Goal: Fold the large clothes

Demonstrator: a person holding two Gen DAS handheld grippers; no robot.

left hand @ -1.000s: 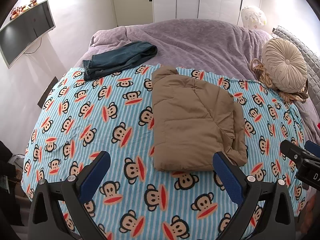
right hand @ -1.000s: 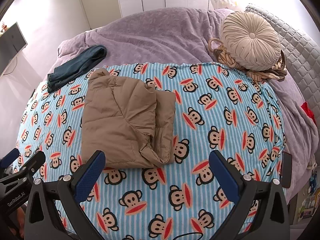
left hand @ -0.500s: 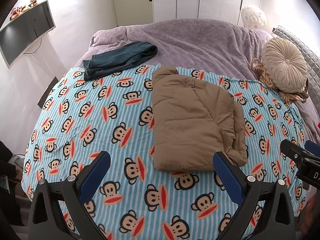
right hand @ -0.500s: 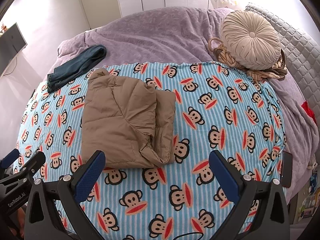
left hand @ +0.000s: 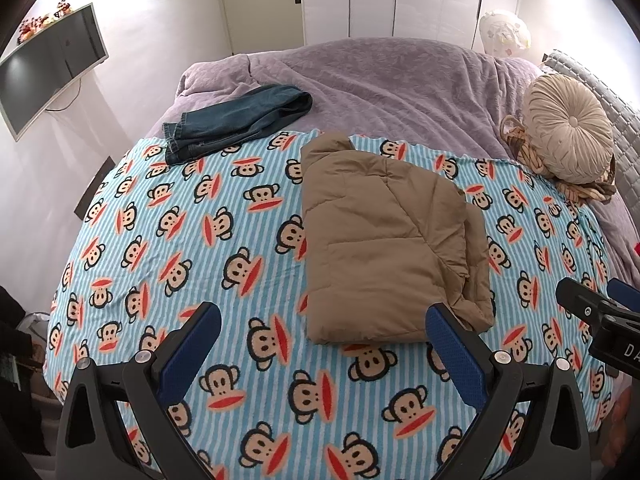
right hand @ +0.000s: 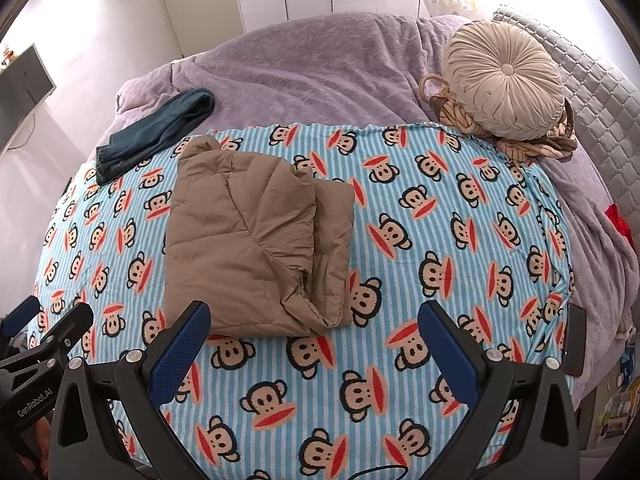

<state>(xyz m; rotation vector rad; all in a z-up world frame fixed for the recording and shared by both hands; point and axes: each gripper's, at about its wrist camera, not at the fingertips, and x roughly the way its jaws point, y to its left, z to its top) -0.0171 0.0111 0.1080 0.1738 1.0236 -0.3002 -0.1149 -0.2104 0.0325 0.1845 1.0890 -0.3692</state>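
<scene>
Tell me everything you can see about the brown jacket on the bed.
The brown jacket is a tan, quilted, puffy garment with a matte woven look, folded into a rough rectangle. A narrower folded layer sticks out along its right side, and its near right corner is bunched and wrinkled. It lies flat on the monkey-print blanket, apart from the jeans. Neither gripper touches it; the fingers of both are spread in front of it.

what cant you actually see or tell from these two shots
- Underside and inner layers of the brown jacket: hidden by its own top fold, both views.
- Far end of the jeans: bunched, length unclear.
- Basket contents: covered by the round cushion.
- Red thing: cut off at the right view's edge.
</scene>
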